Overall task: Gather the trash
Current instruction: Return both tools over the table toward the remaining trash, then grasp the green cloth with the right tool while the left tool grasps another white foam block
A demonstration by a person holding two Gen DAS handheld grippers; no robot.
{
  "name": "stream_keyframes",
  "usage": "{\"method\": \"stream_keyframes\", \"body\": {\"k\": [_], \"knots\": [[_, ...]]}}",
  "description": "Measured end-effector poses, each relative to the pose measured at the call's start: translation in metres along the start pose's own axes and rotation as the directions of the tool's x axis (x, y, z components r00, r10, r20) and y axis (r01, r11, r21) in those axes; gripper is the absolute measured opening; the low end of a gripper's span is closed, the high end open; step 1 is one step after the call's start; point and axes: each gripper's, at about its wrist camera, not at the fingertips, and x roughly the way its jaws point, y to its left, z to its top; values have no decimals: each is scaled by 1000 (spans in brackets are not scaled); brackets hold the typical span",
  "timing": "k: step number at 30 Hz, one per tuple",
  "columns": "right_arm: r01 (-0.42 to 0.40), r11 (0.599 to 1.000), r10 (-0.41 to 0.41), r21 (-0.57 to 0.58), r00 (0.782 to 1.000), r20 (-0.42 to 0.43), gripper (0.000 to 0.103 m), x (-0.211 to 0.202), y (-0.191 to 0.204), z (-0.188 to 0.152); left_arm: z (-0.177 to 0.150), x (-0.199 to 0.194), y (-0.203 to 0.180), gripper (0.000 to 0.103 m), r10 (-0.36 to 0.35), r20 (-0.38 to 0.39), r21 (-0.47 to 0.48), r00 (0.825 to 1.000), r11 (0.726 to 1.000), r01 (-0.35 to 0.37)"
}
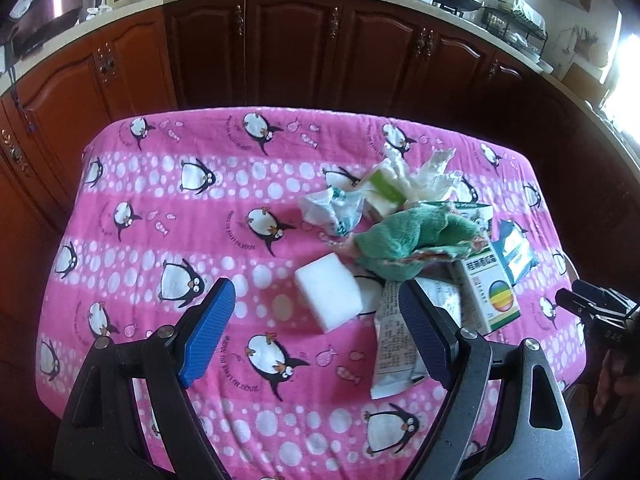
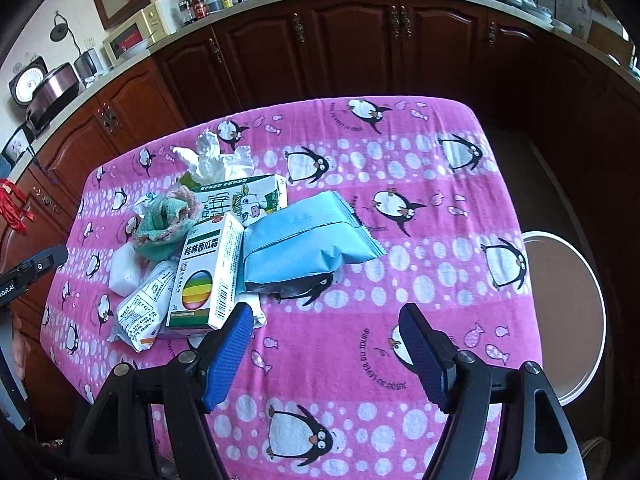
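Both claws hang wide open and empty above a table draped in a pink penguin-print cloth (image 1: pixel 168 208), the left gripper (image 1: pixel 316 320) and the right gripper (image 2: pixel 326 332) each spreading blue-padded fingers with nothing between them. Taking the white medicine box (image 2: pixel 208 272) with its rainbow oval as the landmark, the trash lies heaped around it on the cloth. Farthest to its left, seen from the right wrist, sits a white foam block (image 2: pixel 124 276), which in the left wrist view (image 1: pixel 332 300) lies just ahead of the left gripper's open fingers. Between block and box, a crumpled white printed wrapper (image 2: pixel 140 312) pokes out from under the box's near left corner. Behind the box and to its left, a green towel (image 2: pixel 164 224) with a pink frayed edge lies bunched, touching the box's far end. Directly behind the box rests a white-and-green carton (image 2: pixel 240 200), and beyond that, a wad of crumpled white tissue (image 2: pixel 212 156). Pressed against the box's right side is a pale blue plastic packet (image 2: pixel 304 240), the heap's rightmost piece. Well to the right of the box, past the table's edge, stands a round white bin (image 2: pixel 576 320). Dark wood cabinets (image 2: pixel 340 40) run behind the table.
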Motion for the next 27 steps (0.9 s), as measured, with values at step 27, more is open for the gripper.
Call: {"method": "stream_keyframes", "body": {"k": [27], "knots": [[-58, 997, 58, -51, 998, -5, 73, 10, 30, 26, 6, 93, -1, 70, -79, -164, -37, 983, 997, 74]]}}
